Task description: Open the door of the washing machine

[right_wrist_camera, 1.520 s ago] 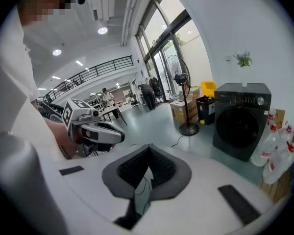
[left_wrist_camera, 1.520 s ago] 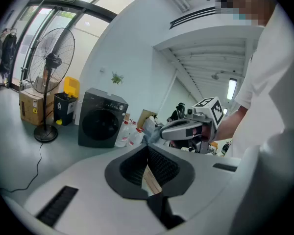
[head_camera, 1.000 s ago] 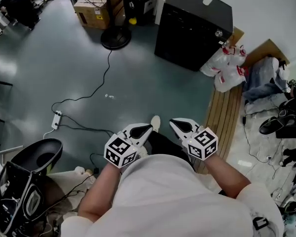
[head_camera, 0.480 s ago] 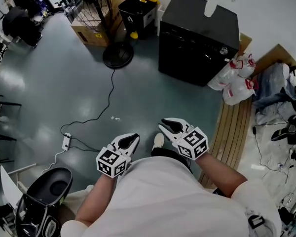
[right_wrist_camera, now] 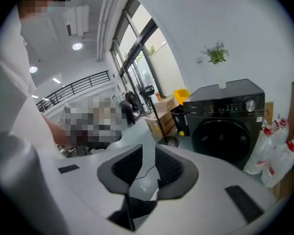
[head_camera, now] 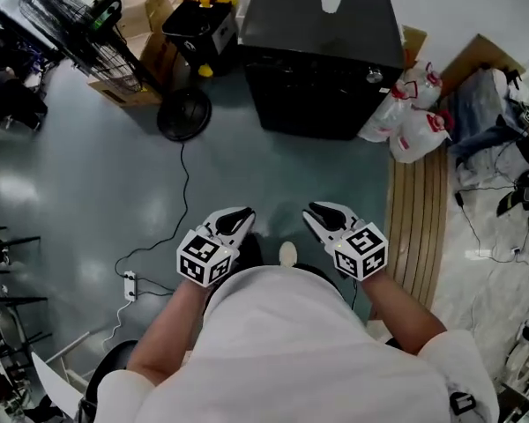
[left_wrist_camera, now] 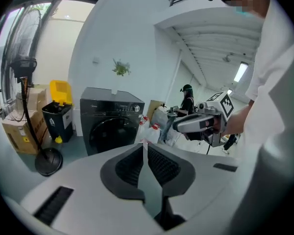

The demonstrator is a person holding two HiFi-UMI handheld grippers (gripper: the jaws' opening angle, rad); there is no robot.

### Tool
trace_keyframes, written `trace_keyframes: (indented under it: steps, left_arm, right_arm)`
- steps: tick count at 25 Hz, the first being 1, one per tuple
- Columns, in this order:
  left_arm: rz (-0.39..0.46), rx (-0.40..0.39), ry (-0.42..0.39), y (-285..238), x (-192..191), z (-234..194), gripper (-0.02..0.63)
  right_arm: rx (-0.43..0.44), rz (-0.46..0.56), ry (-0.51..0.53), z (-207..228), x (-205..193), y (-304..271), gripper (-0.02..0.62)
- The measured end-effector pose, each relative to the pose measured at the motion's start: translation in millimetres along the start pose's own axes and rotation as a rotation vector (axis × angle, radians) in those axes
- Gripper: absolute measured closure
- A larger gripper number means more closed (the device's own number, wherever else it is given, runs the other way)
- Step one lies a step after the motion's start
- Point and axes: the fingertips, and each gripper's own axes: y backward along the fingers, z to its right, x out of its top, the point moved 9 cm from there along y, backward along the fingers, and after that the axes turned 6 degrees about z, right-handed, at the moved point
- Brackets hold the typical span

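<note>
Two hand-held grippers, both empty, are held level side by side near the person and aimed at the far wall. The left gripper (head_camera: 239, 218) has its jaws pressed together on nothing. The right gripper (head_camera: 321, 215) has just been opening its jaws; they stand apart over bare floor, probably readied for the door. One black front-loading washing machine (head_camera: 322, 60) stands far centre against the white wall, well apart from both. Its round dark door (right_wrist_camera: 221, 137) is closed. White plastic bags (head_camera: 407, 123) lie just right of it.
</note>
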Motion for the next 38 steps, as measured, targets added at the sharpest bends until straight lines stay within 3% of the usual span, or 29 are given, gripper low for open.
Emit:
trace_keyframes:
  steps: [5, 7, 10, 17, 22, 30, 38]
  left_arm:
    - [-0.030, -0.073, -0.021, -58, 11, -53, 0.570]
    - [-0.038, -0.095, -0.031, -82, 16, -83, 0.533]
    - [-0.064, -0.139, -0.047, -113, 19, -133, 0.532]
    - [-0.184, -0.217, -0.164, -209, 47, -258, 0.534]
    - [-0.257, -0.255, -0.241, -285, 42, -331, 0.532]
    - [-0.360, -0.263, -0.333, -383, 9, -385, 0.504]
    - [-0.454, -0.280, -0.418, -431, -16, -396, 0.489]
  right_arm:
    - [-0.134, -0.002, -0.040, 30, 3, 0, 0.488]
    - [-0.188, 0.003, -0.049, 42, 8, -10, 0.485]
    - [-0.282, 0.033, -0.083, 56, 22, -31, 0.489]
    - [-0.474, 0.040, -0.192, 79, 54, -85, 0.499]
    - [-0.643, 0.050, -0.311, 72, 52, -107, 0.506]
    - [-0.829, -0.018, -0.451, 41, 26, -95, 0.508]
    - [-0.874, -0.077, -0.505, 30, 24, -95, 0.514]
